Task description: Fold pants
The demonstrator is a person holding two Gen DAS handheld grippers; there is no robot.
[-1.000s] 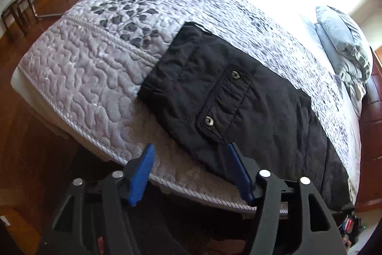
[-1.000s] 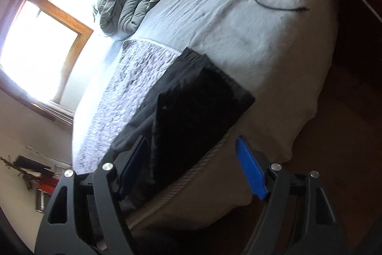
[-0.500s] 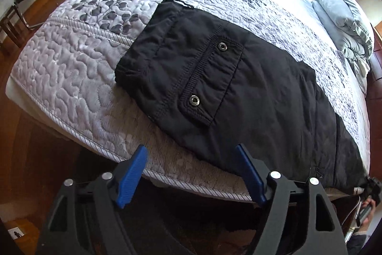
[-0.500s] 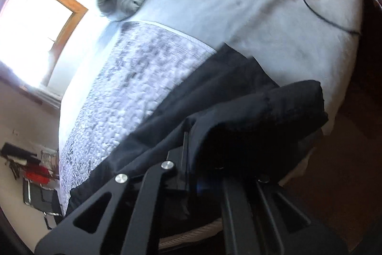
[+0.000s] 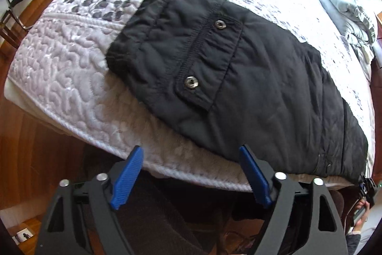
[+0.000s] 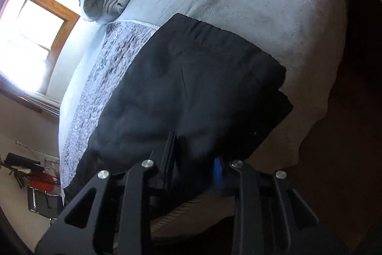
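While our left gripper (image 5: 191,173) hangs with its jaws spread wide just off the near edge of the bed (image 5: 71,78), the black pants (image 5: 250,78) lie flat along that edge on the quilt. Our right gripper (image 6: 195,159) is clamped onto the pants' (image 6: 191,87) fabric there.

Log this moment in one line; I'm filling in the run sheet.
task: fold pants | left gripper: open, empty, near bed edge | right gripper: shut on pants | pants: flat on bed
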